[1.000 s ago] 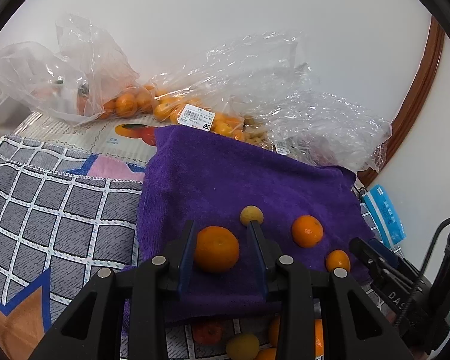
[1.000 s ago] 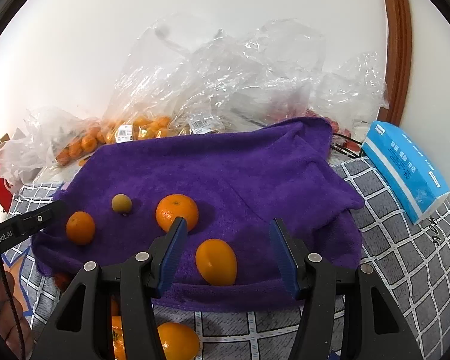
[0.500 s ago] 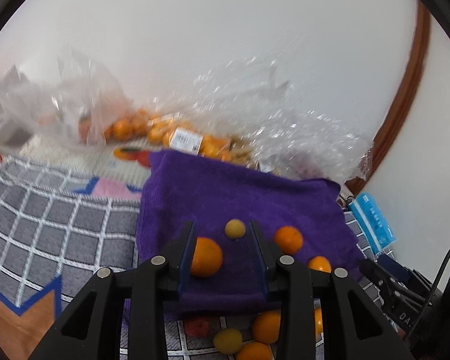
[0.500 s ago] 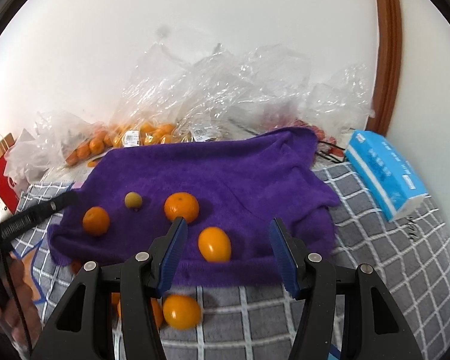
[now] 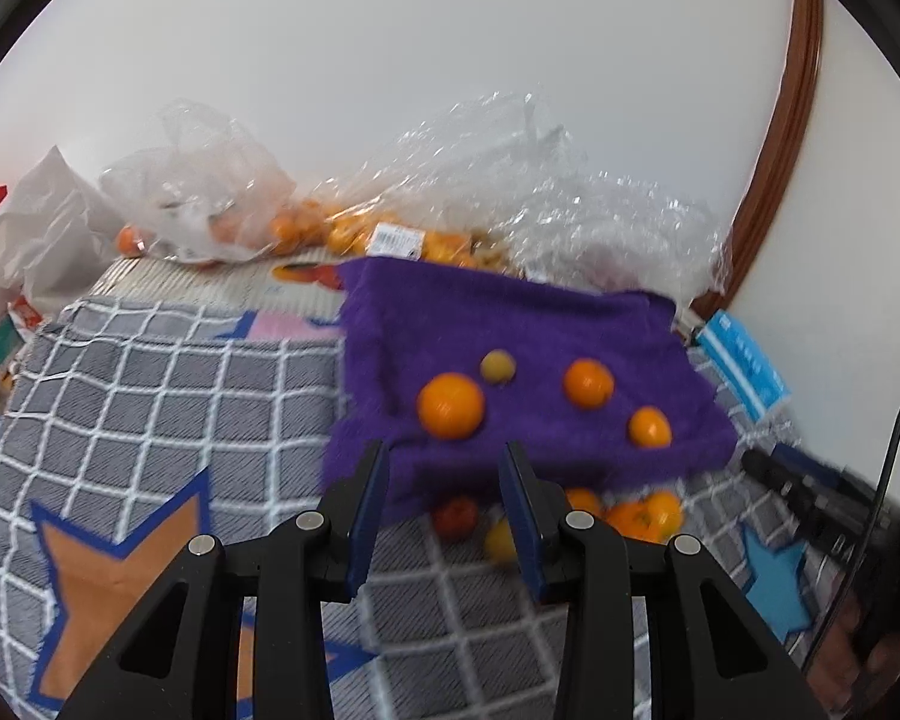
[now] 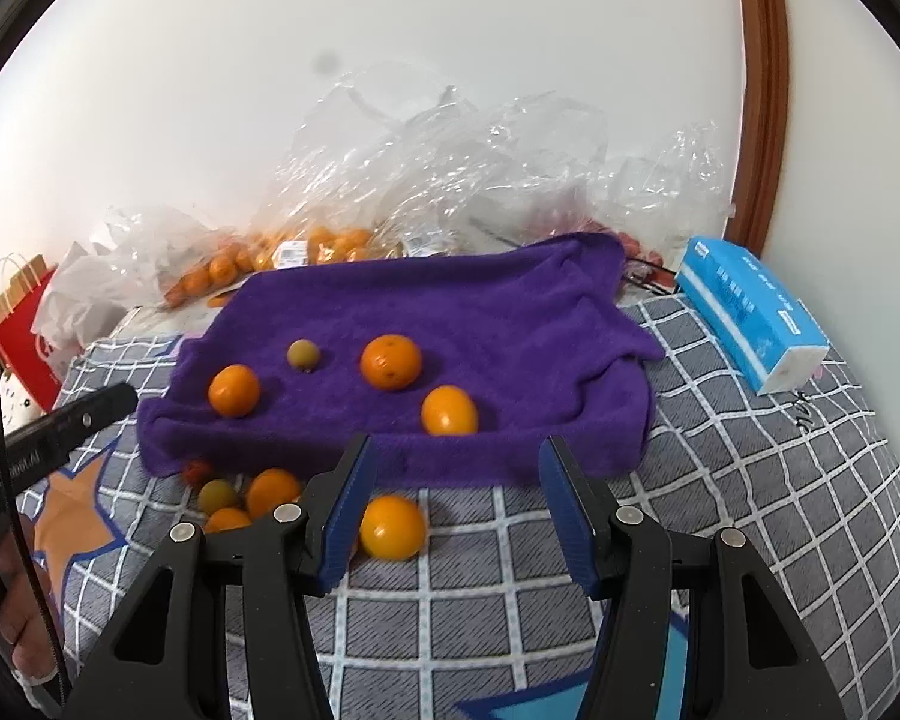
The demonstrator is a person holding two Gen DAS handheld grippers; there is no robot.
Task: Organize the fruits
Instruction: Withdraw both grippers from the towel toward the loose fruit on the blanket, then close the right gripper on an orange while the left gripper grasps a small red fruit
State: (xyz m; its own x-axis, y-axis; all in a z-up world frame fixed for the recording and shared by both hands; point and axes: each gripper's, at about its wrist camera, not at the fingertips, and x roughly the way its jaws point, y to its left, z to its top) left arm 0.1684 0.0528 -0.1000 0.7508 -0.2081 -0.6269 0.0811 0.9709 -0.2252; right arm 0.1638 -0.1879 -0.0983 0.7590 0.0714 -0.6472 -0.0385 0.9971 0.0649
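A purple towel (image 5: 510,324) (image 6: 450,300) lies on the checked blanket. On it rest a large orange (image 5: 450,406) (image 6: 234,390), a small yellow-green fruit (image 5: 497,367) (image 6: 303,354), a second orange (image 5: 588,383) (image 6: 390,362) and a third (image 5: 649,427) (image 6: 449,410). My left gripper (image 5: 443,456) hovers over the towel's near edge, open and empty, with the large orange just beyond its tips. Near the same edge my right gripper (image 6: 457,450) stands open and empty, the third orange just ahead of it.
Loose fruit (image 5: 630,516) (image 6: 240,498) lies on the grey checked blanket (image 5: 180,408) below the towel, plus one orange (image 6: 392,527) by my right gripper's left finger. Clear plastic bags of oranges (image 5: 342,228) (image 6: 306,246) line the wall. A blue tissue pack (image 6: 750,312) lies right.
Both grippers have drawn back and up from the towel. The large orange that sat between the left fingers now lies on the towel ahead of them.
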